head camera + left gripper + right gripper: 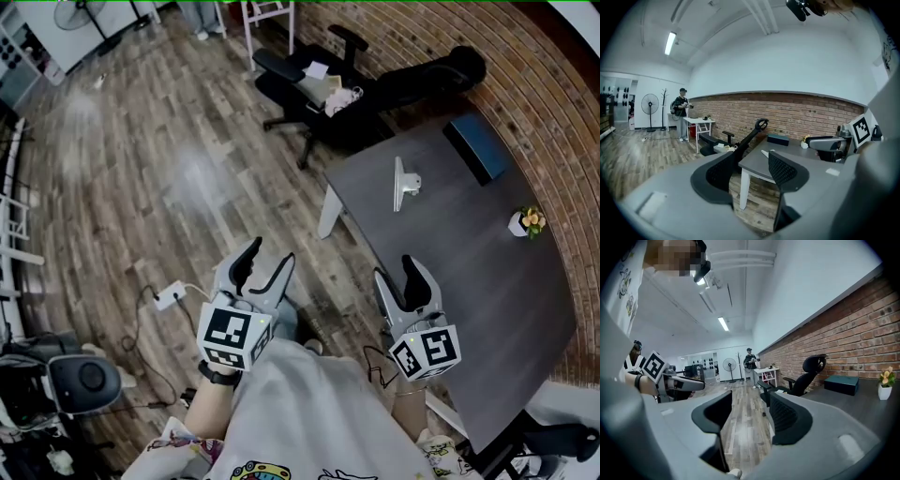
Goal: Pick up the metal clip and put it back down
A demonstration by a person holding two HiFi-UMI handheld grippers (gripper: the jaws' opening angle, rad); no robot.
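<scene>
The metal clip (pixel 405 184), pale and silvery, stands on the dark grey table (pixel 469 272) near its far left corner. In the left gripper view a sliver of the clip (pixel 764 153) shows just behind one black fingertip. My left gripper (pixel 267 264) is held close to my body over the wooden floor, left of the table, jaws open and empty. My right gripper (pixel 397 278) hovers at the table's near left edge, well short of the clip, also open with nothing between its fingers. Both gripper views, left gripper (pixel 750 173) and right gripper (pixel 750 416), show bare gaps.
A dark flat box (pixel 478 147) and a small flower pot (pixel 530 222) sit on the table by the brick wall. A reclined black office chair (pixel 347 89) stands beyond the table. A power strip with cable (pixel 169 298) lies on the floor. A person (pixel 682 112) stands far off.
</scene>
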